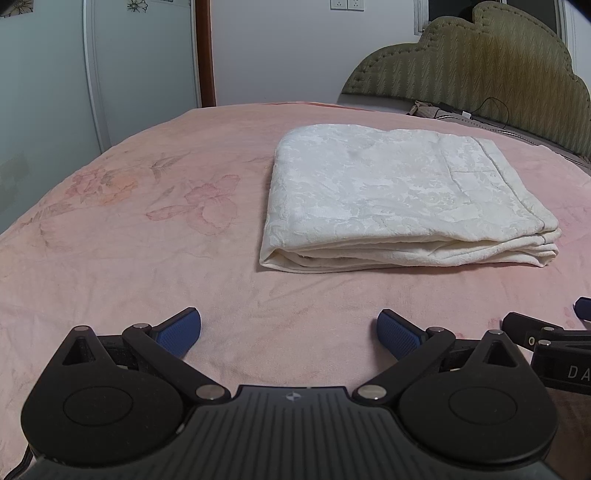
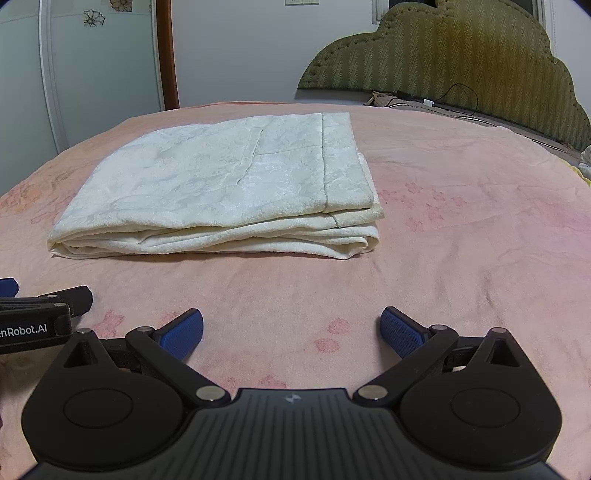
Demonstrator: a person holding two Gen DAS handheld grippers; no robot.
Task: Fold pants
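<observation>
We are holding both tongs spread wide and gripping nothing, the left tongs (image 1: 289, 332) and right tongs (image 2: 291, 330) hovering side by side over the pink bed (image 1: 129, 240). The white pants (image 2: 221, 184) are lying folded ahead, apart from both.

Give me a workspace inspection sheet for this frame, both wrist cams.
Surface: pink floral bedspread, lightly wrinkled.
Job's things: cream patterned fabric pants, already folded into a flat layered rectangle, lying apart from both grippers.
Clutter: small crumpled beige item by the headboard, too small to identify.
Grippers: left gripper open, holding nothing; right gripper open, holding nothing; both short of the pants.
Cables: black cable looping at the headboard base.
Surroundings: olive quilted scalloped headboard, pale wardrobe door, wall sockets.
</observation>
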